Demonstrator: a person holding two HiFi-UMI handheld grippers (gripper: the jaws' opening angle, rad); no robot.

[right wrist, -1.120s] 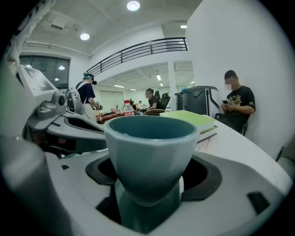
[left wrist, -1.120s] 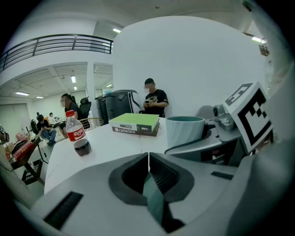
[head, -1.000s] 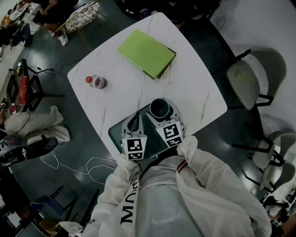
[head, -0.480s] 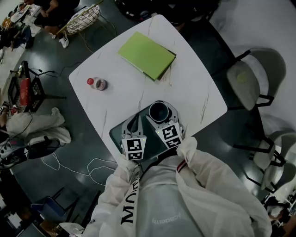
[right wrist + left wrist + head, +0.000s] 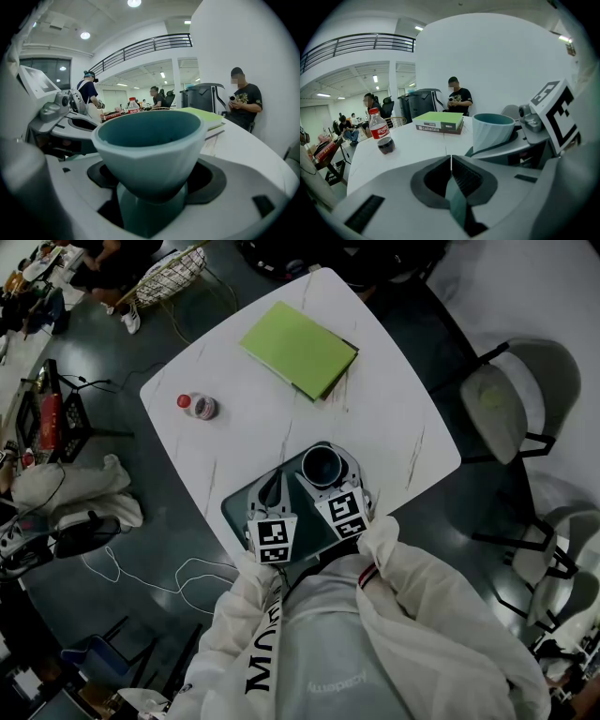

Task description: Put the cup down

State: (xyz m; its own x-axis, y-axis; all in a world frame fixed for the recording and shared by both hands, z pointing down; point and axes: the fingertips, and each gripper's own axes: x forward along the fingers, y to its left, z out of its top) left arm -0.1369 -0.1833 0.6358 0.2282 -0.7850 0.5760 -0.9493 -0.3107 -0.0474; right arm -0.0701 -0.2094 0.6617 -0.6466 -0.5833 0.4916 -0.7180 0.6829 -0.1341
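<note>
cup [image 5: 150, 136]: upright over tray [image 5: 240, 509] at near edge of table [image 5: 375, 409], perhaps not yet resting | right gripper [image 5: 151, 199]: clamped round cup's narrow lower body | left gripper [image 5: 450, 161]: pinched closed | handling: rigid, probably light, smooth, likely breakable; hold low on the tapered wall

A teal cup [image 5: 150, 145] stands upright and fills the foreground, its narrow lower part clamped between the two grey jaws of the right gripper [image 5: 154, 180], its wide mouth open to the camera. The left gripper [image 5: 61, 122] sits just beside it at the frame's left. Beyond the cup a white table [image 5: 243, 145] carries a green book [image 5: 206, 117] and a red-labelled bottle [image 5: 133, 104]. A person in a dark T-shirt [image 5: 243, 105] is by the white wall at right; another person [image 5: 89, 96] stands at left beneath a balcony railing [image 5: 140, 47].
</note>
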